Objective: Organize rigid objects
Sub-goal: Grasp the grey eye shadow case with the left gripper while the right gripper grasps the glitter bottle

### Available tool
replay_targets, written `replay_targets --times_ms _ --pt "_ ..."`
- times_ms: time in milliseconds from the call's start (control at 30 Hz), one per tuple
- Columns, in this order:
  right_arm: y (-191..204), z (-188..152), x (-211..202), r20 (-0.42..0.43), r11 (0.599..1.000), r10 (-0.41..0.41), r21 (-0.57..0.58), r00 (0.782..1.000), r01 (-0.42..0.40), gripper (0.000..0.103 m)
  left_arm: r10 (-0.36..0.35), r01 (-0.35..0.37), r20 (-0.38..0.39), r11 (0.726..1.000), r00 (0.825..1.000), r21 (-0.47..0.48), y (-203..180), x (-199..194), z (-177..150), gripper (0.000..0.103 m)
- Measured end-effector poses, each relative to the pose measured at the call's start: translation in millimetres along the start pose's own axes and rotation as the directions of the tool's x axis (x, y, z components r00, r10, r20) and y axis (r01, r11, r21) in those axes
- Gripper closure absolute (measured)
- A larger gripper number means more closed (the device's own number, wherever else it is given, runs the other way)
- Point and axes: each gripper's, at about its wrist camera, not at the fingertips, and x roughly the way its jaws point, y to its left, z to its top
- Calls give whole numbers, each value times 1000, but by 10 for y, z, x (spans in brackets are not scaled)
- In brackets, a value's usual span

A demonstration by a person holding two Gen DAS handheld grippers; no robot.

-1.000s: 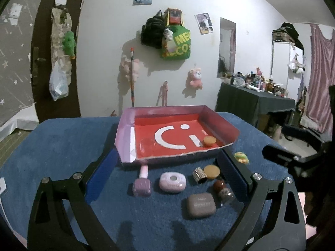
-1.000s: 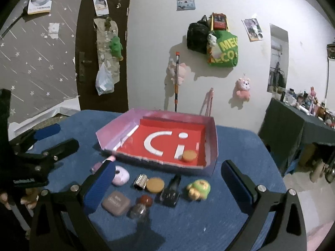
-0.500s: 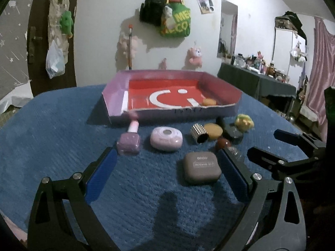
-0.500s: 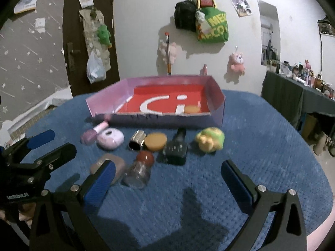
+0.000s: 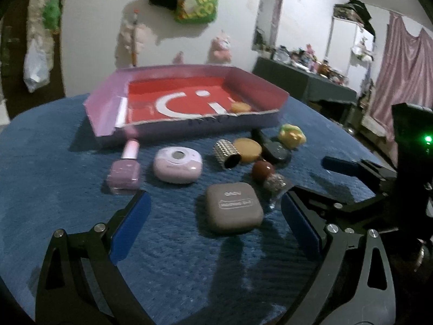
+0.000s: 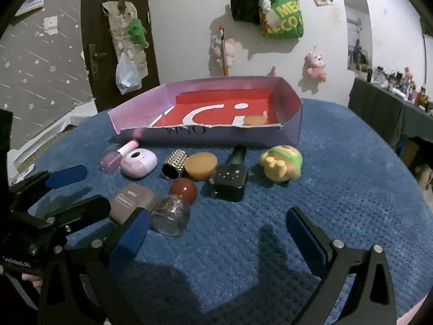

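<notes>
Left wrist view: left tool [image 5: 215, 224] is held wide, empty; brown earbud case [image 5: 233, 207] should be straddled squarely before closing.

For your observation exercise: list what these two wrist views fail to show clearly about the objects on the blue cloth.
- Brown case: right wrist view, near corner behind that gripper's finger.
- Glitter bottle: left wrist view, partly behind the brown case.
- Writing on the box front wall: right view, illegible.
</notes>
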Motion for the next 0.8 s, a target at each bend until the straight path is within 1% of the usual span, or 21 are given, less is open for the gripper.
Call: replay_targets --times_ms 133,200,300,367,433,533,633,733,800 --pt "-54 13 66 -28 998 62 19 998 -62 2 -56 56 -59 998 997 5 25 113 45 5" --pt "-82 25 111 -47 995 101 30 994 -100 3 -57 58 -79 998 995 14 31 158 56 5" --pt "-102 46 179 -78 988 152 41 985 -149 8 -57 59 -100 998 993 24 40 219 68 5" --pt "-96 65 200 -86 985 173 37 981 -170 9 -59 62 -109 998 992 31 52 242 69 5" --pt "-77 77 208 -94 983 184 21 978 -183 13 -47 51 -113 998 993 39 60 257 64 5" --pt "-35 91 226 -106 980 197 5 975 -198 17 -41 47 -125 998 991 43 89 279 67 4" --pt "-29 102 240 -116 976 216 11 969 -216 20 -12 20 -138 998 990 58 105 298 65 4" --pt "-49 117 244 -121 970 244 32 962 -242 20 -5 16 -140 997 990 80 114 290 69 4" --pt "-64 124 238 -125 962 274 52 954 -269 21 22 -7 -132 994 991 111 113 274 82 4"
